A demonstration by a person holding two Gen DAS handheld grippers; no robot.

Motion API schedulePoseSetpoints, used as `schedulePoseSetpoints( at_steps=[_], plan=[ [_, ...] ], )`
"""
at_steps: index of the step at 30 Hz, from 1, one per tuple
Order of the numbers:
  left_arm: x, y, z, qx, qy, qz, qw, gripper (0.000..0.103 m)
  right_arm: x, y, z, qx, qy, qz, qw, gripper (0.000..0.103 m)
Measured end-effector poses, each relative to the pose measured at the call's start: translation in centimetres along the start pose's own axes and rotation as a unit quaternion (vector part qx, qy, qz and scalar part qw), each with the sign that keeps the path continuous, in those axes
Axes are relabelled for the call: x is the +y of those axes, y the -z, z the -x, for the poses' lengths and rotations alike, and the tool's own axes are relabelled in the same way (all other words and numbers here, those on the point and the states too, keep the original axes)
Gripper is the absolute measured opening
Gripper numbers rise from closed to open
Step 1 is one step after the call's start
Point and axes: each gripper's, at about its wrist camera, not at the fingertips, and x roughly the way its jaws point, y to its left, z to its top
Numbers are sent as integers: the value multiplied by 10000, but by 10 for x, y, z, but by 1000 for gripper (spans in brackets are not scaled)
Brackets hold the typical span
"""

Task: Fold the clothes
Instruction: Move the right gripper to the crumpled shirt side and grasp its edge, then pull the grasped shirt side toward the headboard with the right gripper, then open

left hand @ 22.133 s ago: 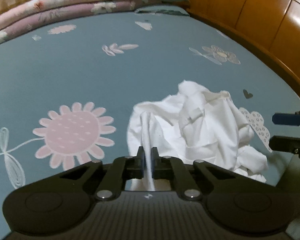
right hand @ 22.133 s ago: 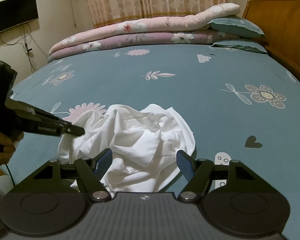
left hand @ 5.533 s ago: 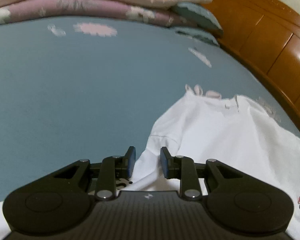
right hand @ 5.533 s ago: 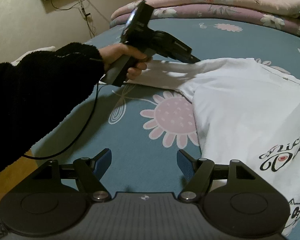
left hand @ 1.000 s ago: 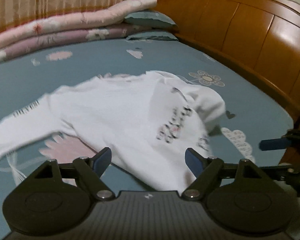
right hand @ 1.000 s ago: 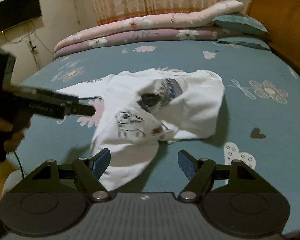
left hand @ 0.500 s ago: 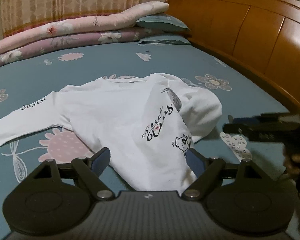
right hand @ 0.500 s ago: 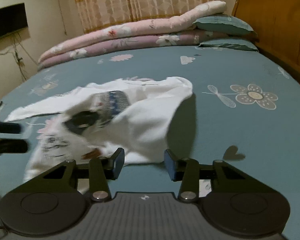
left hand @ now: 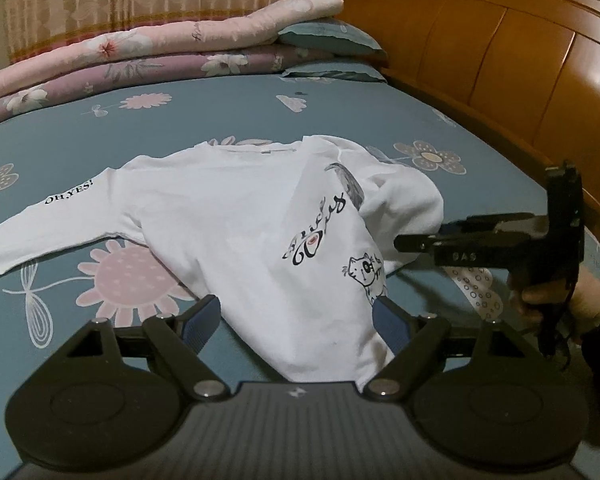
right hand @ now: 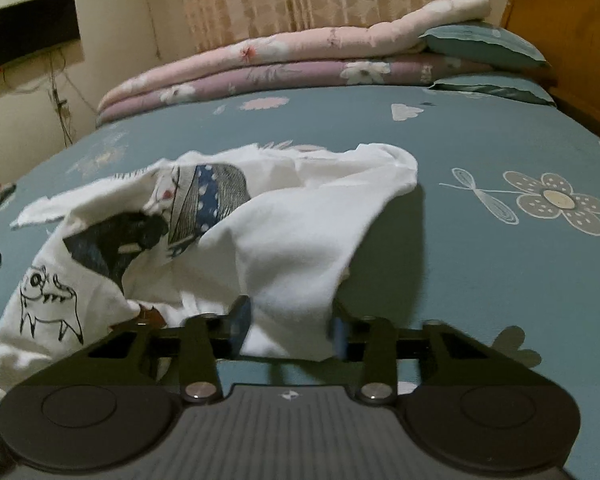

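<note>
Right wrist view: the right gripper sits low in the frame with its jaws closing around a hanging fold of the white shirt. Cloth fills the gap between the two pads; the picture is blurred there, so whether the pads already press on it is hard to say. From that fold the shirt rises toward the centre and spills to the lower left, printed side up, with a cat drawing near the left edge. One sleeve tip points to the middle left.

Left wrist view: the left gripper has its jaws spread wide at the bottom centre, nothing pinched. The shirt's hem narrows down between the two pads and appears to touch neither. The shirt body lies flat across the centre of the frame, collar toward the top, one sleeve stretched to the left edge, the other side bunched up at centre right. There the right gripper reaches in from the right edge, held by a hand, its tip at the bunched cloth.

The bed shows bare sheet above the collar and to the left and right of the shirt. Folded quilts line the top of the frame, and the headboard fills the upper right.
</note>
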Motion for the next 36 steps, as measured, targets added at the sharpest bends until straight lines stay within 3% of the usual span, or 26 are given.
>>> schedulePoseSetpoints(
  at_steps=[1,6,20,29,36],
  plan=[
    [0,0,0,2,-3,9,10000,83,1,-1,0,61,-6,-17,10000,16],
    [1,2,1,30,-25,57,10000,83,2,-8,5,120,82,-106,9998,7],
    [-1,3,13,-36,-31,20,10000,83,-18,-17,28,10,631,-167,9979,5],
    [3,3,12,-19,-34,89,10000,83,-54,-44,58,-227,1454,-188,9889,4],
    [9,5,10,1,-35,109,9999,83,-87,-79,69,-395,2300,-167,9722,4]
  ],
)
